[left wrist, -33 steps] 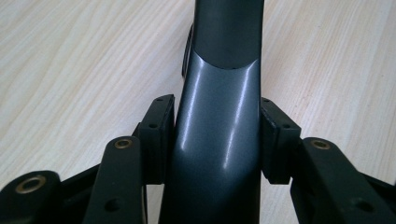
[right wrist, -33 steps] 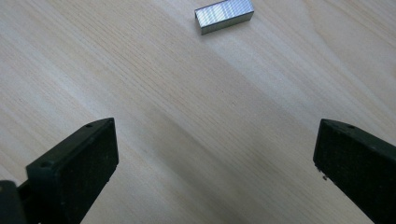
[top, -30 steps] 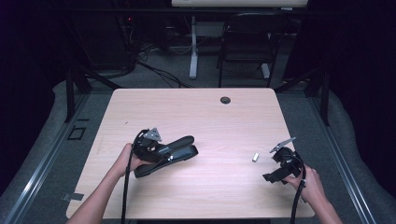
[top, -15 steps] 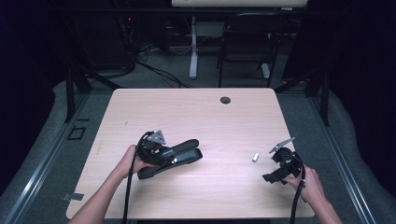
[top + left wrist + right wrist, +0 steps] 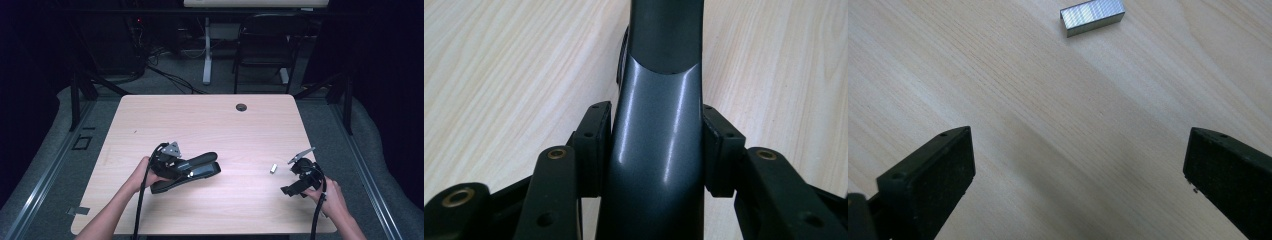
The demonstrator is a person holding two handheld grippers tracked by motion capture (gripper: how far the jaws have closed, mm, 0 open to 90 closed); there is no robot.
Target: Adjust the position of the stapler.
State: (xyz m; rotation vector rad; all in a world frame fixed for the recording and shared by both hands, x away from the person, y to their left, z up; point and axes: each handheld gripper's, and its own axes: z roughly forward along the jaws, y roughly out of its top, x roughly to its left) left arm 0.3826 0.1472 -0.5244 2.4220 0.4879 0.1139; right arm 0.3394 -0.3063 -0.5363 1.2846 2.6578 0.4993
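Dark-grey stapler sits clamped in the left gripper, probably steadied for loading, while the right gripper waits wide-jawed near the staple strip.

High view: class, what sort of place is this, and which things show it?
Probably a lab or office workroom: a pale wooden table with a cable hole on grey carpet, a black folding chair behind it, and loose black cables trailing across the floor.

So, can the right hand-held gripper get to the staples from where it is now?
Probably yes. The right hand-held gripper is open, and the staples lie just ahead of its jaws on bare table. Nothing stands between them; the stapler is far off, in the left hand-held gripper.
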